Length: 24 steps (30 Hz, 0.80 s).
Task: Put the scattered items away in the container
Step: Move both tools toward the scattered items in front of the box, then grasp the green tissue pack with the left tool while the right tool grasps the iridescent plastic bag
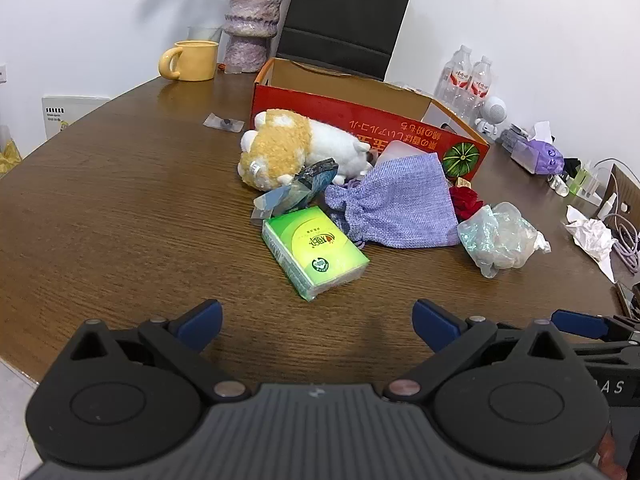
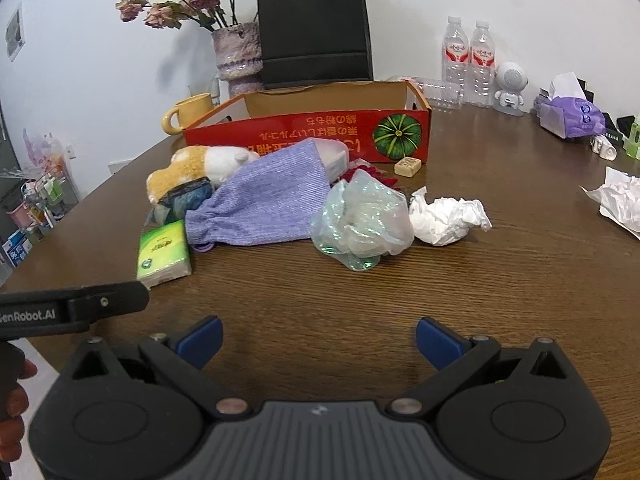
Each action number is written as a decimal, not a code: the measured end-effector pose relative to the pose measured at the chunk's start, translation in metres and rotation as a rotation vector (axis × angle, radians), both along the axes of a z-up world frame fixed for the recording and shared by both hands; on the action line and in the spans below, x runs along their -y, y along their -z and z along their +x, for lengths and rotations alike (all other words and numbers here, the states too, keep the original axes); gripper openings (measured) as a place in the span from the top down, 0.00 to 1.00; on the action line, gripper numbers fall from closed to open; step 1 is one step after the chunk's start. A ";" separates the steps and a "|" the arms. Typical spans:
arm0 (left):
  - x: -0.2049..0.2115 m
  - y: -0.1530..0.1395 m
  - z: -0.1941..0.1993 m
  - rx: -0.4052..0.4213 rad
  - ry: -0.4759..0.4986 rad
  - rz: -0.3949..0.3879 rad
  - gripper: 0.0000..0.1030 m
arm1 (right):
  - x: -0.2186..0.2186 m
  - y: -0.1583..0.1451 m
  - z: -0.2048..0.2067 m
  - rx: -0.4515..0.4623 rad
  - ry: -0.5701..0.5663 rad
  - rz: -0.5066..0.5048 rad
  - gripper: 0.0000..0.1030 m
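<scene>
A red cardboard box point(image 1: 360, 120) point(image 2: 280, 136) stands open at the back of the brown table. In front of it lie a plush toy point(image 1: 296, 148) point(image 2: 188, 168), a purple cloth pouch point(image 1: 396, 204) point(image 2: 264, 204), a green tissue pack point(image 1: 316, 252) point(image 2: 164, 252), a dark foil packet point(image 1: 304, 188), a crumpled clear plastic bag point(image 1: 496, 236) point(image 2: 360, 220), a red item point(image 1: 466, 200), crumpled white paper point(image 2: 444, 216) and a small beige block point(image 2: 407, 167). My left gripper point(image 1: 316, 324) is open and empty, just short of the tissue pack. My right gripper point(image 2: 318, 340) is open and empty, short of the plastic bag.
A yellow mug point(image 1: 192, 60) point(image 2: 188, 114), a flower vase point(image 1: 250, 24) point(image 2: 236, 56) and a black paper bag point(image 1: 344, 20) point(image 2: 314, 28) stand behind the box. Water bottles point(image 2: 468, 64), a purple tissue pack point(image 2: 572, 116) and loose paper point(image 2: 620, 200) are at the right.
</scene>
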<state>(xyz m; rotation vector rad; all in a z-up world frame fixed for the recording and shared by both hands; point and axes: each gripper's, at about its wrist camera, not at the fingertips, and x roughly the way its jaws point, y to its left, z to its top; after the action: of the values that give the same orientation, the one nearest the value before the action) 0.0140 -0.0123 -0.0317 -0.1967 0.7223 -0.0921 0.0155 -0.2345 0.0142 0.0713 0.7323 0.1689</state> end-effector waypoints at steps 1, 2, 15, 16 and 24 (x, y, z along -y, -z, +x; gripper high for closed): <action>0.000 0.000 0.002 -0.002 0.000 0.001 0.00 | 0.000 0.001 0.002 0.000 0.003 -0.003 0.00; 0.000 0.001 0.003 -0.004 -0.001 0.001 0.00 | 0.001 0.002 0.003 0.000 0.005 -0.007 0.00; 0.008 0.010 0.048 -0.024 -0.035 0.035 0.00 | 0.021 0.004 0.042 0.051 0.079 -0.039 0.01; 0.008 0.010 0.052 -0.024 -0.042 0.031 0.00 | 0.022 0.003 0.047 0.058 0.085 -0.044 0.01; 0.016 0.010 0.063 0.007 -0.046 0.084 0.37 | 0.026 0.004 0.080 0.065 0.075 -0.052 0.18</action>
<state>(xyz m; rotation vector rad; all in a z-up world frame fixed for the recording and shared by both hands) 0.0768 -0.0284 -0.0419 -0.1326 0.7126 -0.0187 0.0953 -0.2605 0.0106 0.0435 0.6676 0.0804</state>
